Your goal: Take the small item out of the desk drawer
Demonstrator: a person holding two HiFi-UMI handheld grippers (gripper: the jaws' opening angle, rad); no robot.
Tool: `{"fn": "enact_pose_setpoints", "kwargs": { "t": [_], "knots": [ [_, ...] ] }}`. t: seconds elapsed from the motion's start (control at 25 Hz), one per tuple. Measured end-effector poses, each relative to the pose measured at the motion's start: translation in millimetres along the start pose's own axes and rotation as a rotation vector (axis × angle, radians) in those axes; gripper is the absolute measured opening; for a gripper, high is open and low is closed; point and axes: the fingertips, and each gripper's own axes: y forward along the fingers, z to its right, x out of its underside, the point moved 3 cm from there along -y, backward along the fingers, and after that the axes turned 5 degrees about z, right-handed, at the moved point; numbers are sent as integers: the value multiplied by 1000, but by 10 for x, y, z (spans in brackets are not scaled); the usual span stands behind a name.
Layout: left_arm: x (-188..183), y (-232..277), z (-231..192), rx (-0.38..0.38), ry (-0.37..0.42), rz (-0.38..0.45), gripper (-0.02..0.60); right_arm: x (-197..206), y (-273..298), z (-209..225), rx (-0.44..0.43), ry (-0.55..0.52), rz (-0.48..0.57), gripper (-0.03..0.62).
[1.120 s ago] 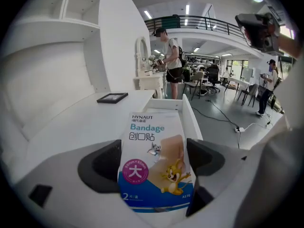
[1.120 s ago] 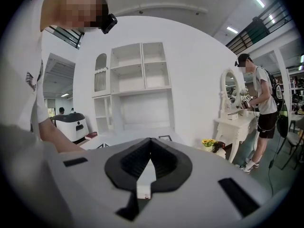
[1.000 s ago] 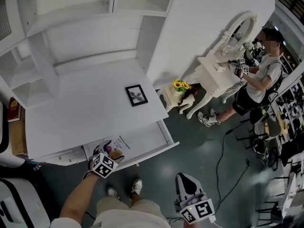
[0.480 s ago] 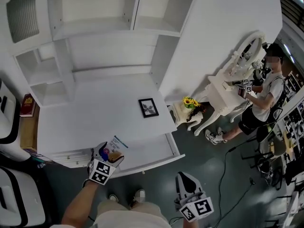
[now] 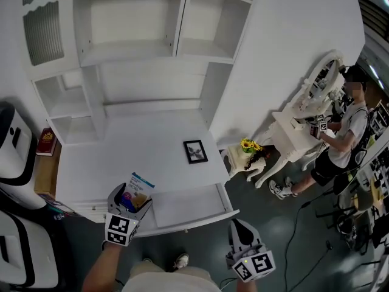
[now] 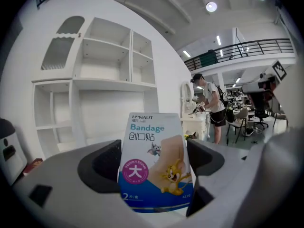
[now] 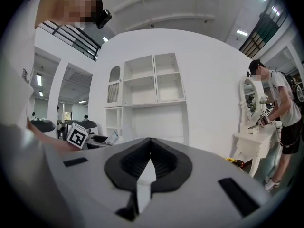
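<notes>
A small blue and white bandage packet [image 6: 154,163] stands upright between the jaws of my left gripper [image 6: 153,167], which is shut on its lower part. From the head view the packet [image 5: 139,186] and left gripper [image 5: 129,204] hang over the front edge of the white desk [image 5: 121,154], at the left end of the open drawer [image 5: 185,207]. My right gripper [image 5: 242,241] stays low, in front of the drawer and right of it. Its jaws [image 7: 149,163] are shut on nothing.
A small black picture frame [image 5: 195,151] lies on the desk near its right edge. White shelves [image 5: 146,47] rise behind the desk. A person [image 5: 343,142] stands at a white vanity table [image 5: 298,135] on the right, with sunflowers [image 5: 247,145] beside it. A red book [image 5: 47,141] sits at the left.
My left gripper has lifted the bandage packet up from the drawer to the desk's front edge. The head view has tilted up and shows more shelves. The right gripper has hardly moved.
</notes>
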Motion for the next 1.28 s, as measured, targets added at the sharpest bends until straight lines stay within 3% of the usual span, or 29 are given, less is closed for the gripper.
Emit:
{"fn": "enact_pose_setpoints", "kwargs": {
  "t": [0.52,1.04,1.28],
  "knots": [
    [-855,-579,-246,-190,-38,229,439,-37,76,399,19,17,26,9],
    [-996,-950,-344,-317,-81,266,439,-85,118,646,33,14,28,9],
    [-893,-1016,-300,-327,-107,259,440,-95,108,764,42,11,28,9]
  ]
}}
